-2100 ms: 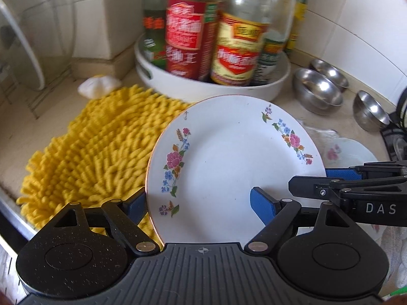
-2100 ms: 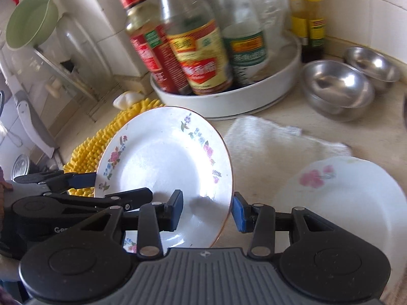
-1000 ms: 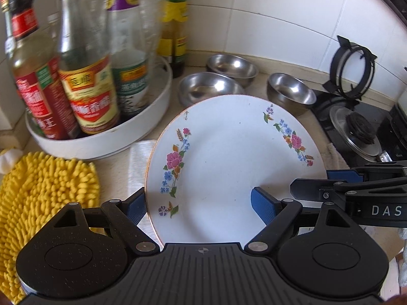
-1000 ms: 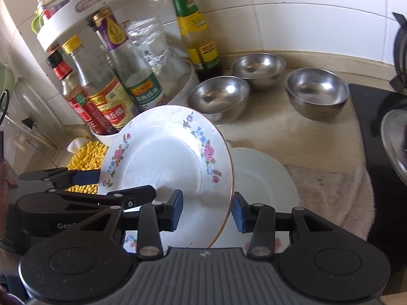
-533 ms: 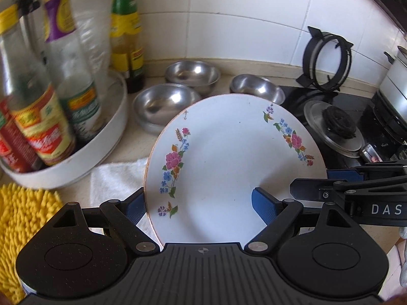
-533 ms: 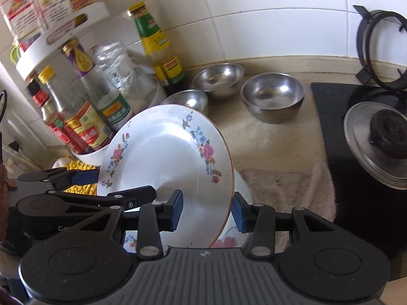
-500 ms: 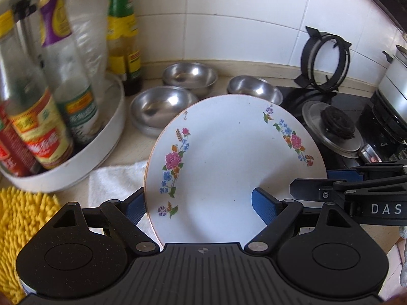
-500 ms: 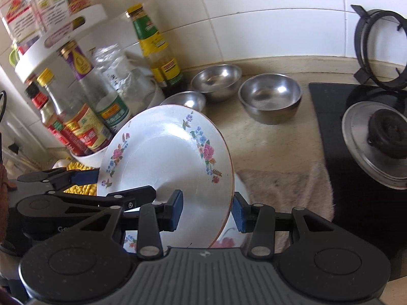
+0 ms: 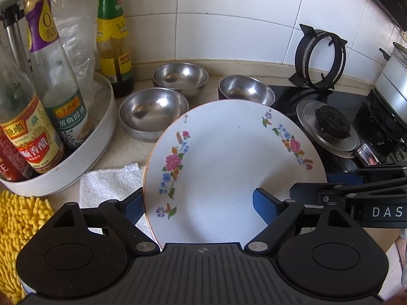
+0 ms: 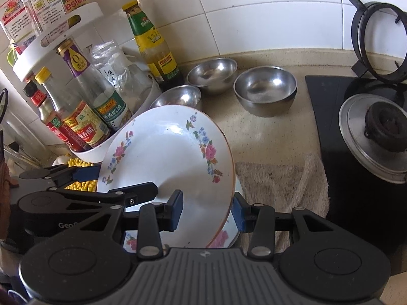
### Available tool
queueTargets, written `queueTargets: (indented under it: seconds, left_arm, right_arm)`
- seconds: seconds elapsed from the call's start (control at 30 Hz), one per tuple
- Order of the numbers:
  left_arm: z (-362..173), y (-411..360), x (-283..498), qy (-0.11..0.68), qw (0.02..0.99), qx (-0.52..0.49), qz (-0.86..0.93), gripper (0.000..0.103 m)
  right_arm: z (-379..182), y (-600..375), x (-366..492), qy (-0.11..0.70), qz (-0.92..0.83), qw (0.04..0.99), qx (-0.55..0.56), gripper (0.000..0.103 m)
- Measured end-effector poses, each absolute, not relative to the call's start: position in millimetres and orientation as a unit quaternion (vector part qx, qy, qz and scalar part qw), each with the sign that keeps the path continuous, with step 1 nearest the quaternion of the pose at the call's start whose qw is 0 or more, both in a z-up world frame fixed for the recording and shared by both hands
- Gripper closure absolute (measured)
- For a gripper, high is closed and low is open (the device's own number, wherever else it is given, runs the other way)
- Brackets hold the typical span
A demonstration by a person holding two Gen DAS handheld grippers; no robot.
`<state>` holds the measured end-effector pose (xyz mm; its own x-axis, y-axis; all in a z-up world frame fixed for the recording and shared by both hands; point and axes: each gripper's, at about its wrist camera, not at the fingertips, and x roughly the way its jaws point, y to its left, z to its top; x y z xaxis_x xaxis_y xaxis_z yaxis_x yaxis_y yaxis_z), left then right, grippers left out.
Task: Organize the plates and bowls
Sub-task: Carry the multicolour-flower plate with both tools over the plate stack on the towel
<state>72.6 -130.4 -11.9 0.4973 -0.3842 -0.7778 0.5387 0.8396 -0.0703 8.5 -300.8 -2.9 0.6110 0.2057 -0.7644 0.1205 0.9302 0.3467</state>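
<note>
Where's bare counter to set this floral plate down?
Free: bare counter between the right steel bowl, beige towel and hob. Crowded: bottle tray and the other two bowls at left; second plate lies right under the floral plate.

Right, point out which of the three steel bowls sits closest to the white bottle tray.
The front-left steel bowl, almost against the bottle tray. The back bowl sits nearer the wall; the right bowl is by the stove.
</note>
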Motion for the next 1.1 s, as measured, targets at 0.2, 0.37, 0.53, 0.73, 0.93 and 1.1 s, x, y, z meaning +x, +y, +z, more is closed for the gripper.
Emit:
queueTargets:
  seconds: [0.2, 0.37, 0.53, 0.73, 0.93, 1.1]
  left_arm:
    - [-15.2, -126.5, 69.3, 0.431, 0.858, 0.091, -0.264, 0.012]
    - [-23.0, -123.5, 68.5, 0.443, 0.854, 0.090, -0.258, 0.012]
    - [-30.0, -122.5, 68.8, 0.454, 0.848, 0.091, -0.256, 0.012]
    - [-33.6, -122.8, 70.5, 0.459, 0.846, 0.093, -0.256, 0.012]
    - [-36.2, -124.1, 74.1, 0.462, 0.844, 0.094, -0.255, 0.012]
    - [-39.4, -124.8, 77.0, 0.468, 0.841, 0.094, -0.255, 0.012]
  right_arm:
    - [-8.1, -295.2, 5.9, 0.455, 0.033, 0.871, 0.181, 0.049]
    - [-16.0, -292.0, 7.9, 0.467, 0.034, 0.865, 0.182, 0.049]
    - [-22.4, -290.2, 9.1, 0.477, 0.034, 0.858, 0.185, 0.049]
    - [-25.9, -290.3, 11.8, 0.483, 0.032, 0.855, 0.188, 0.049]
    - [-28.6, -288.7, 15.7, 0.489, 0.030, 0.852, 0.187, 0.048]
    - [-32.0, -288.7, 18.3, 0.494, 0.030, 0.849, 0.185, 0.049]
